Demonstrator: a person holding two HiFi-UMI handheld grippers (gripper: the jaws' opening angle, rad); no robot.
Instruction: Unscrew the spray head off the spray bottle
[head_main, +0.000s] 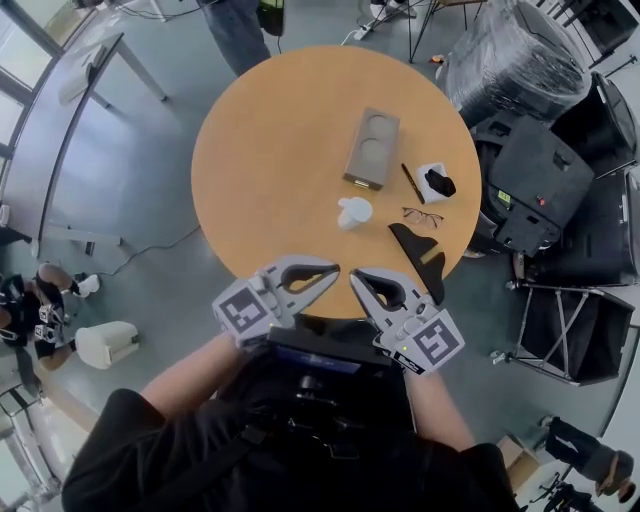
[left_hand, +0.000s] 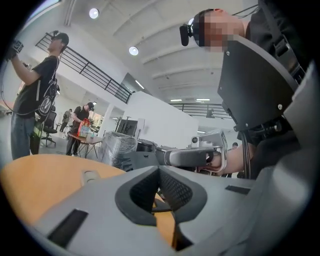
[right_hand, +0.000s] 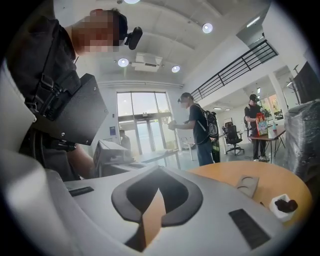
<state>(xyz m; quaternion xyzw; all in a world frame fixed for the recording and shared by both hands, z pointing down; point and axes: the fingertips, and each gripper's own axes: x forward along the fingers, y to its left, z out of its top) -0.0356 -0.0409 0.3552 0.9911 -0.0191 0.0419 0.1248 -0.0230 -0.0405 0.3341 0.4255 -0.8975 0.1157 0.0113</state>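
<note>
Head view: round wooden table (head_main: 250, 150); both grippers low at its near edge.
L gripper (head_main: 334, 271): jaws clenched tight, nothing betw. them; tips over the near rim.
Spray bottle (head_main: 354, 212): small, white, on the table just beyond both grippers' tips; clear of both.
R gripper (head_main: 357, 279): jaws pressed together, empty; tips just beside L's.
Cup carrier (head_main: 372, 148): cardboard, lying flat, beyond the bottle.
Pen (head_main: 411, 182), glasses (head_main: 423, 215): right of the bottle.
White box (head_main: 434, 181): near right rim, black item in it.
Black flat piece (head_main: 425, 255): at the rim, right of R's tips.
</note>
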